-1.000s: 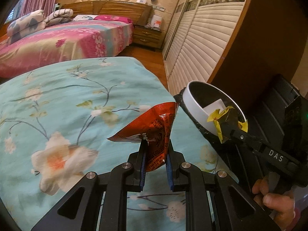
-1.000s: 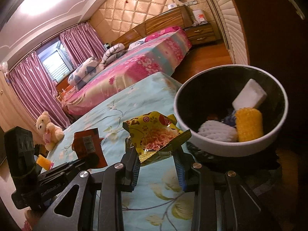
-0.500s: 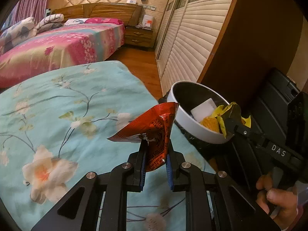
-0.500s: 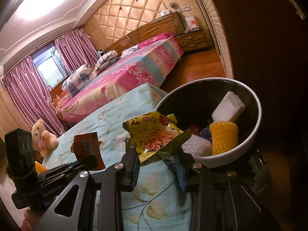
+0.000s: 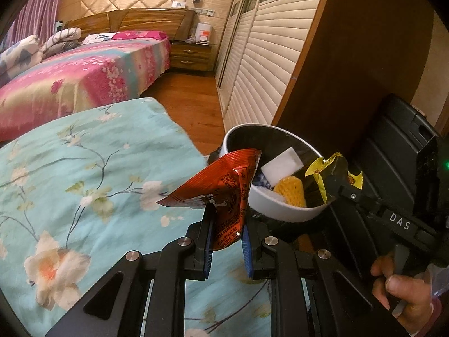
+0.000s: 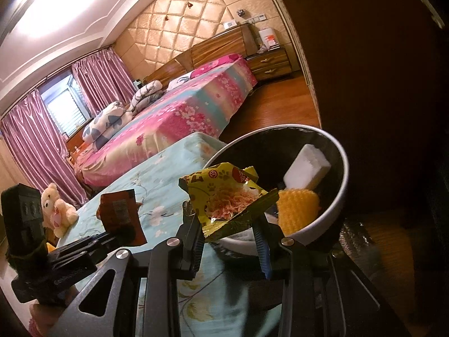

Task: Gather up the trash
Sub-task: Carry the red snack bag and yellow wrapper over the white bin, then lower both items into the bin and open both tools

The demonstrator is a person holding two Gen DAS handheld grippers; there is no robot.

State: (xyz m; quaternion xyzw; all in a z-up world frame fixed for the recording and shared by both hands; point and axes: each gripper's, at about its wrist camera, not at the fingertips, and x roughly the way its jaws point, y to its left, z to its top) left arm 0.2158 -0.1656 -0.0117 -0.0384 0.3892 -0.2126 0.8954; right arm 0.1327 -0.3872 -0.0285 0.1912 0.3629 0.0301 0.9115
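My left gripper (image 5: pixel 226 229) is shut on a red snack wrapper (image 5: pixel 221 193), held up beside the near rim of a white round bin (image 5: pixel 269 205). My right gripper (image 6: pixel 228 224) is shut on a yellow-green snack wrapper (image 6: pixel 227 196) at the bin's rim (image 6: pixel 341 193). The bin holds a white foam block (image 6: pixel 307 167), a yellow net sleeve (image 6: pixel 297 210) and other scraps. The right gripper with its yellow wrapper (image 5: pixel 328 177) shows over the bin's right rim in the left wrist view. The left gripper's red wrapper (image 6: pixel 120 213) shows at left in the right wrist view.
A teal floral bedspread (image 5: pixel 84 182) lies under and left of the grippers. A pink bed (image 5: pixel 78 78), nightstand (image 5: pixel 190 56) and slatted wardrobe doors (image 5: pixel 266 64) stand beyond. A brown panel (image 5: pixel 364 70) rises behind the bin. A teddy bear (image 6: pixel 57 210) sits at left.
Both grippers have moved closer to the bin with their wrappers held. The red wrapper now overlaps the bin's near rim and the yellow wrapper sits at its rim.
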